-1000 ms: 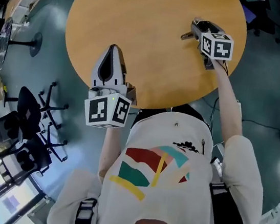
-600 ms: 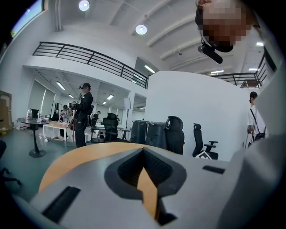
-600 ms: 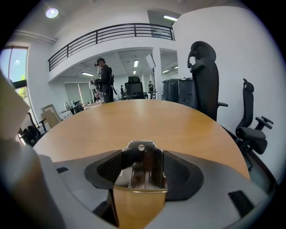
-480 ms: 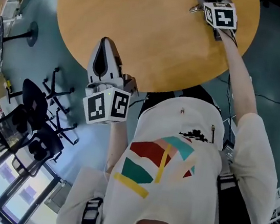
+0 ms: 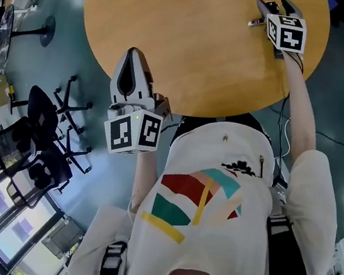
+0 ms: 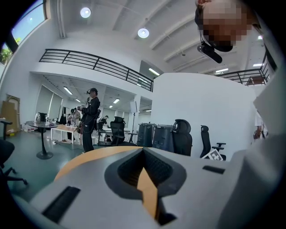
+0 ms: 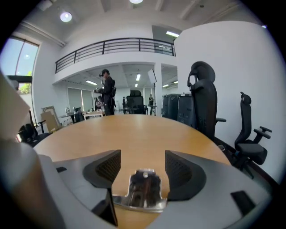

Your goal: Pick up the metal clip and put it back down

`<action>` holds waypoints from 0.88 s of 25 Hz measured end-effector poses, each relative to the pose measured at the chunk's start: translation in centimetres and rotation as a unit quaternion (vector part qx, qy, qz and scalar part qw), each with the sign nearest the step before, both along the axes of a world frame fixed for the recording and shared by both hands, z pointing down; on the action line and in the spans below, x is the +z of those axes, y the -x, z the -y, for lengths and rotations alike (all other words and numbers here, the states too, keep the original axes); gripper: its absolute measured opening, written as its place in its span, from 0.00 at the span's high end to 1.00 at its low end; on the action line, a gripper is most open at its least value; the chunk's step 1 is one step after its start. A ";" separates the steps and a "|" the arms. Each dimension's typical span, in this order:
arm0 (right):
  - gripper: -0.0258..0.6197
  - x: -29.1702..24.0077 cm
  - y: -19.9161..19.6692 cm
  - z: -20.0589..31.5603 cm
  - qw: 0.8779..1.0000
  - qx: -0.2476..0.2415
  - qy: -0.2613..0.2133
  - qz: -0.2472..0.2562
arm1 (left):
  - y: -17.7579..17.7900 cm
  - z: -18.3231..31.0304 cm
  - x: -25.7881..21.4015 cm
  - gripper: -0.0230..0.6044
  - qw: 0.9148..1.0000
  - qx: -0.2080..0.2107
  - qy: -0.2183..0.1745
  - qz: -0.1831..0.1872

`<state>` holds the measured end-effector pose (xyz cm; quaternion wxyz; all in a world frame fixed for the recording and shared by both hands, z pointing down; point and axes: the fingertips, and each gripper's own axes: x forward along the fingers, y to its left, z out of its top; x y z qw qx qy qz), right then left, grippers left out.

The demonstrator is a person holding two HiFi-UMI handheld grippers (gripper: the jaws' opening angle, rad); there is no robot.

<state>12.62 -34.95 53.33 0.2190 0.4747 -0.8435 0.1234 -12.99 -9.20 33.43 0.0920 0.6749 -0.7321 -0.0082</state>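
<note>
Shows metal clip (image 7: 144, 191) lying on round worktop (image 5: 191, 47) between right gripper (image 7: 143, 154) jaws, wide apart after just opening, pads off it. Left gripper (image 5: 136, 53) jaws closed, empty. Looks already put back down, with only pulling away left.

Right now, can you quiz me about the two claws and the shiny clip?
1. True or false: the left claw is shut.
2. Where is the metal clip? A) in the left claw B) between the open jaws of the right claw, on the table C) atop the right claw
3. What shape is the table?
Key: 1 true; 2 B, those jaws have just been opening, clip loose between them; 3 round.
</note>
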 end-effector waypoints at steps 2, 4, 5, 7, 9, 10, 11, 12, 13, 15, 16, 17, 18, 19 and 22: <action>0.51 -3.9 1.9 -0.4 0.999 -0.009 -0.037 0.033 | 1.3 -0.5 -0.1 0.89 1.000 0.000 -0.005 -0.003; 0.52 -8.5 3.4 -1.3 0.995 -0.030 -0.071 0.067 | 1.6 -0.7 -0.6 0.89 1.000 0.005 -0.011 -0.004; 0.52 -11.0 4.1 -2.1 0.991 -0.049 -0.092 0.083 | 1.4 -0.7 -1.0 0.89 1.000 0.008 -0.018 -0.005; 0.52 -16.5 5.5 -4.6 0.976 -0.092 -0.156 0.120 | 0.9 -0.7 -1.7 0.89 0.999 0.018 -0.038 -0.005; 0.57 -21.7 6.2 -8.0 0.954 -0.102 -0.235 0.154 | 0.5 -1.0 -2.3 0.89 0.998 0.032 -0.059 -0.006; 0.78 -23.9 6.1 -9.8 0.945 -0.094 -0.269 0.163 | 0.3 -1.0 -2.8 0.89 0.997 0.039 -0.071 -0.007; 0.94 -25.8 6.0 -11.5 0.936 -0.087 -0.296 0.169 | 0.0 -0.8 -3.7 0.89 0.995 0.045 -0.083 -0.007; 0.94 -27.5 6.0 -13.2 0.929 -0.083 -0.314 0.178 | -0.5 -0.4 -4.8 0.89 0.994 0.051 -0.096 -0.007; 0.94 -28.8 5.9 -14.8 0.923 -0.083 -0.322 0.192 | -1.2 0.1 -5.9 0.89 0.992 0.057 -0.108 -0.007; 0.94 -30.5 5.6 -17.6 0.918 -0.082 -0.319 0.221 | -3.2 1.0 -8.2 0.89 0.989 0.074 -0.128 -0.004; 0.94 -30.8 5.5 -18.7 0.918 -0.083 -0.315 0.227 | -4.2 1.2 -9.1 0.89 0.987 0.082 -0.137 -0.004; 0.94 -31.0 5.6 -19.7 0.918 -0.085 -0.315 0.224 | -5.2 1.4 -10.0 0.89 0.985 0.089 -0.145 -0.006; 0.94 -31.0 5.8 -20.4 0.919 -0.088 -0.320 0.214 | -6.0 1.5 -10.7 0.89 0.984 0.095 -0.152 -0.010; 0.94 -30.9 6.1 -21.0 0.919 -0.090 -0.329 0.199 | -6.6 1.5 -11.3 0.89 0.982 0.101 -0.157 -0.013; 0.94 -30.7 7.0 -22.3 0.919 -0.088 -0.341 0.174 | -7.6 1.2 -12.1 0.89 0.980 0.117 -0.161 -0.009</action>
